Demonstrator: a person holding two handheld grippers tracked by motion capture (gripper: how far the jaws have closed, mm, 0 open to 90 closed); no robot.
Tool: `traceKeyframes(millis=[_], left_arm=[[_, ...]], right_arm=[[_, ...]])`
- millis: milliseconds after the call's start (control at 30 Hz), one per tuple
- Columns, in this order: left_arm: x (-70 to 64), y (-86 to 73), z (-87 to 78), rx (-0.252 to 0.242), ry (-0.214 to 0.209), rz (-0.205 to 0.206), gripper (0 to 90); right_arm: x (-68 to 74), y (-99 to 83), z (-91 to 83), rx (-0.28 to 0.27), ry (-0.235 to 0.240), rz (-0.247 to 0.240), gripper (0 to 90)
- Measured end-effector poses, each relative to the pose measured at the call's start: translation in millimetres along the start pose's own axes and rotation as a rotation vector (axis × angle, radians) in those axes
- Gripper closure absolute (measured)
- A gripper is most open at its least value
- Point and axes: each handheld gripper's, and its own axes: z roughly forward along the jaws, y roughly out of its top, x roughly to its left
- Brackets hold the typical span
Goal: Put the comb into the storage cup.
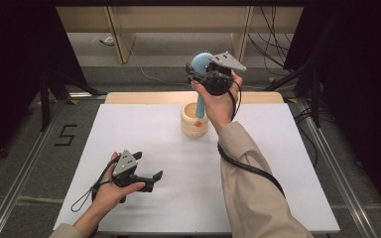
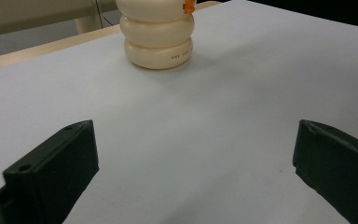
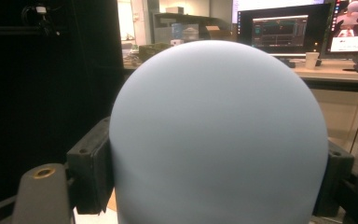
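A light blue brush (image 1: 201, 61) with a round head stands upright, its handle (image 1: 199, 106) reaching down into a cream ribbed holder (image 1: 194, 125) at the table's far middle. My right gripper (image 1: 199, 75) is shut on the brush just below the head, high above the holder. In the right gripper view the smooth back of the brush head (image 3: 219, 135) sits clamped between the two jaws. My left gripper (image 1: 149, 165) rests low over the white table sheet (image 1: 144, 129) at the near left, open and holding nothing. The left gripper view has the holder (image 2: 158, 44), with its orange mark (image 2: 189, 5), beyond my left gripper (image 2: 196, 163).
A bare wooden strip (image 1: 144, 97) borders the table's far edge. Cables (image 1: 278, 59) trail on the floor behind, and a taped "5" (image 1: 65, 135) marks the floor at the left. Metal rails (image 1: 327, 148) flank the table. Monitors (image 3: 284, 28) stand on a desk beyond the brush.
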Motion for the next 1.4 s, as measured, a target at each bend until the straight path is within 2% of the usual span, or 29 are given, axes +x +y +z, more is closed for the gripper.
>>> traceKeyframes(millis=[667,767,1400], left_arm=[[0.0,0.0,0.1,0.000,-0.003,-0.003,0.0],[0.0,0.1,0.0,-0.001,-0.003,-0.003,0.0],[-0.5,-0.4,0.7,0.001,-0.006,-0.006,0.0]], right_arm=[[-2.0,-2.8,13.8,0.012,-0.005,0.005,21.7],[-3.3,-2.6,15.1,0.009,-0.005,0.017,21.7],[-4.6,-6.2,26.4,0.027,-0.015,0.008,21.7]])
